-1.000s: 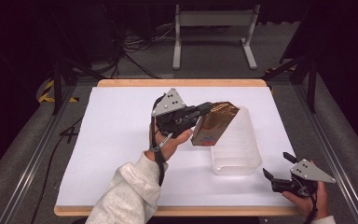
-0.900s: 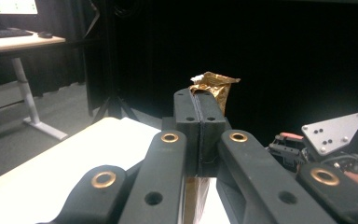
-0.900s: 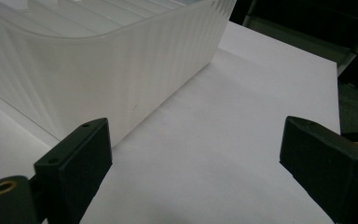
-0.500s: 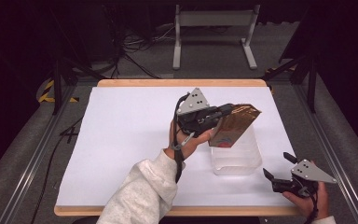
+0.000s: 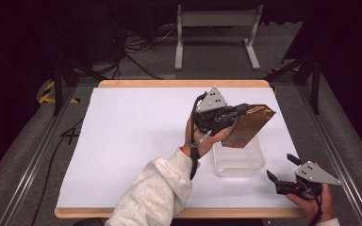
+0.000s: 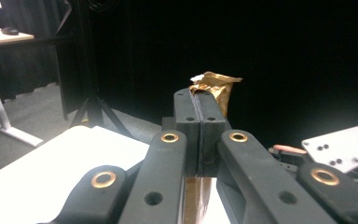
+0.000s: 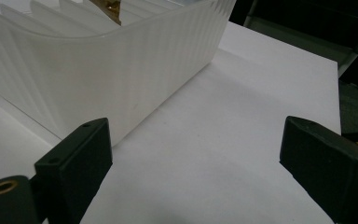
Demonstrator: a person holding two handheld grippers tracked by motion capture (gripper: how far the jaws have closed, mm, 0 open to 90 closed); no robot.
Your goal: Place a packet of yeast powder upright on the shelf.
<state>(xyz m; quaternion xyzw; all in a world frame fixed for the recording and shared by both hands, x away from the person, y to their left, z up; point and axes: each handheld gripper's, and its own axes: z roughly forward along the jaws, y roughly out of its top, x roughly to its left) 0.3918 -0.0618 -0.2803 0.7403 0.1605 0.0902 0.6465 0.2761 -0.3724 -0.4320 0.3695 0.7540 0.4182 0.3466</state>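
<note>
Two grippers here, but really just one doing the work: the left gripper (image 5: 242, 114) has its jaws clamped tight on a shiny gold-brown snack packet (image 5: 248, 125), pinching it near one edge so it hangs tilted in the air right above the clear plastic bin (image 5: 239, 162). In the left gripper view the crinkled top of the packet (image 6: 216, 85) pokes up past the closed jaws. Looks to me like the carry step of dropping the packet into the bin. My guess at what's needed next is to lower it so the bottom corner clears the near rim, then let go; it's held at a slant, so it could catch on the bin's ribbed wall (image 7: 102, 74) or slide out over the edge.

The right gripper (image 5: 283, 172) sits low at the table's near right corner, jaws spread wide with nothing between them, just beside the bin but not touching it. The white table top (image 5: 132, 136) is bare otherwise, nothing blocks the drop. A metal stand (image 5: 215, 35) sits on the floor behind the table, well out of the way
</note>
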